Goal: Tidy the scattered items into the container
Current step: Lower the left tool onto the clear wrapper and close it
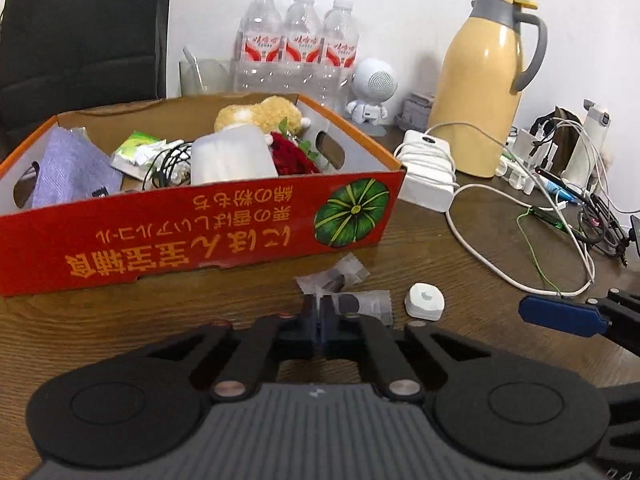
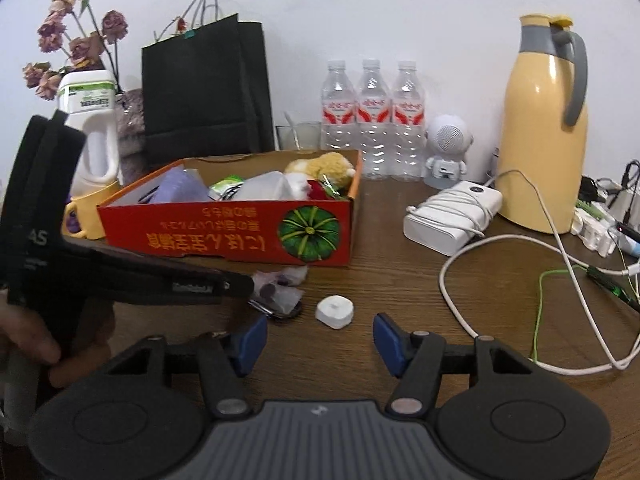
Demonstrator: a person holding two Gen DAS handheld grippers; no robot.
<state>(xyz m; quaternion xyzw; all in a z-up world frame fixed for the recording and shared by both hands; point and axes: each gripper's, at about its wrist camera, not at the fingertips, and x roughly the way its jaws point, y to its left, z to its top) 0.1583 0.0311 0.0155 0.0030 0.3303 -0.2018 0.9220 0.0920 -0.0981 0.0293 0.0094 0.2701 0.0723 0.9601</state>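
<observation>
A red and orange cardboard box (image 1: 224, 220) holds a plush toy, a purple cloth, a white cup and other items; it also shows in the right wrist view (image 2: 240, 236). In front of it lie clear plastic sachets (image 1: 344, 274) and a small white square device (image 1: 425, 300). My left gripper (image 1: 319, 310) is shut on the edge of a clear sachet (image 1: 366, 304) low over the table. My right gripper (image 2: 320, 340) is open and empty, just short of the white device (image 2: 335, 311). The left gripper's body (image 2: 160, 280) reaches over the sachets (image 2: 280, 284) in the right wrist view.
A yellow thermos jug (image 1: 486, 84), three water bottles (image 1: 300, 48), a white robot speaker (image 1: 374, 88) and a white charger with coiled cable (image 1: 428, 168) stand behind. Cables (image 1: 560, 240) trail at the right. A black bag (image 2: 204, 88) and detergent bottle (image 2: 94, 128) stand at the left.
</observation>
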